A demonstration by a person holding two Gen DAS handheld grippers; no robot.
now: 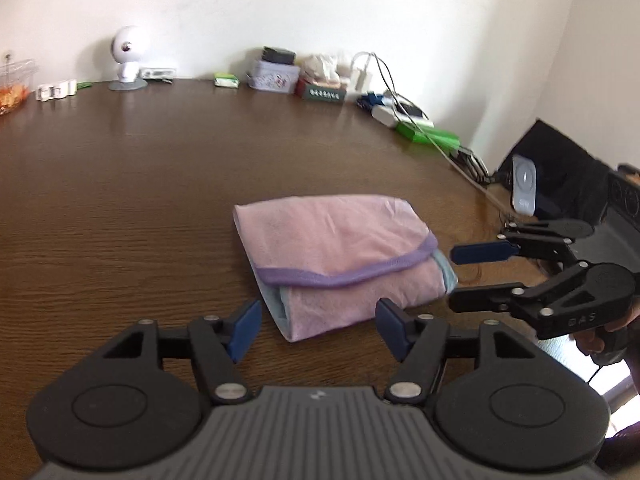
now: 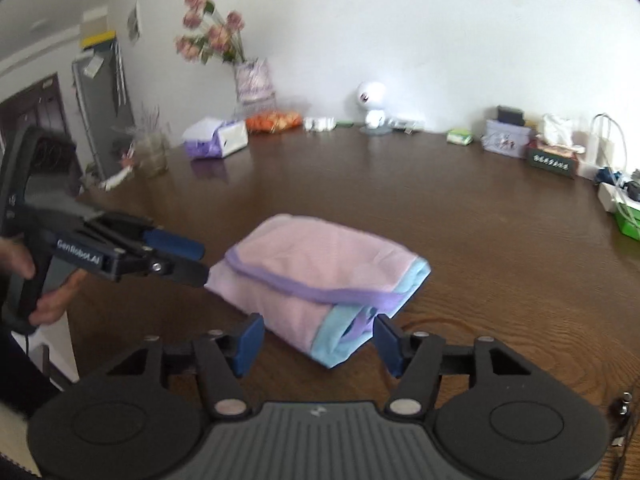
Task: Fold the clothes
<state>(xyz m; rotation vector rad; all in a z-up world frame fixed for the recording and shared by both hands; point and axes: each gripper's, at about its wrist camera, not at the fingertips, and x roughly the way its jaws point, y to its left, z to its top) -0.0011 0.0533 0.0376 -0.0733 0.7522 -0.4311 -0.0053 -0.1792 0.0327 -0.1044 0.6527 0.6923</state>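
A folded pink garment (image 1: 332, 240) with purple trim and a light blue lining lies on the brown wooden table (image 1: 140, 184). My left gripper (image 1: 320, 328) stands open at its near edge. The bundle's near corner sits between the blue pads, and neither pad presses on it. My right gripper (image 1: 456, 276) is open just off the garment's right end. In the right wrist view the garment (image 2: 320, 264) has its light blue end between the open right gripper (image 2: 318, 344) fingers, untouched. The left gripper (image 2: 202, 262) hovers at the bundle's left end, held by a hand (image 2: 52, 300).
Along the far table edge stand a white round-headed figure (image 1: 126, 58), a tin box (image 1: 274, 74), a tissue box (image 1: 324, 90) and cables with green boxes (image 1: 432, 136). A vase of flowers (image 2: 252, 80), a tissue pack (image 2: 216, 138) and a bag of oranges (image 2: 274, 120) are at the back left.
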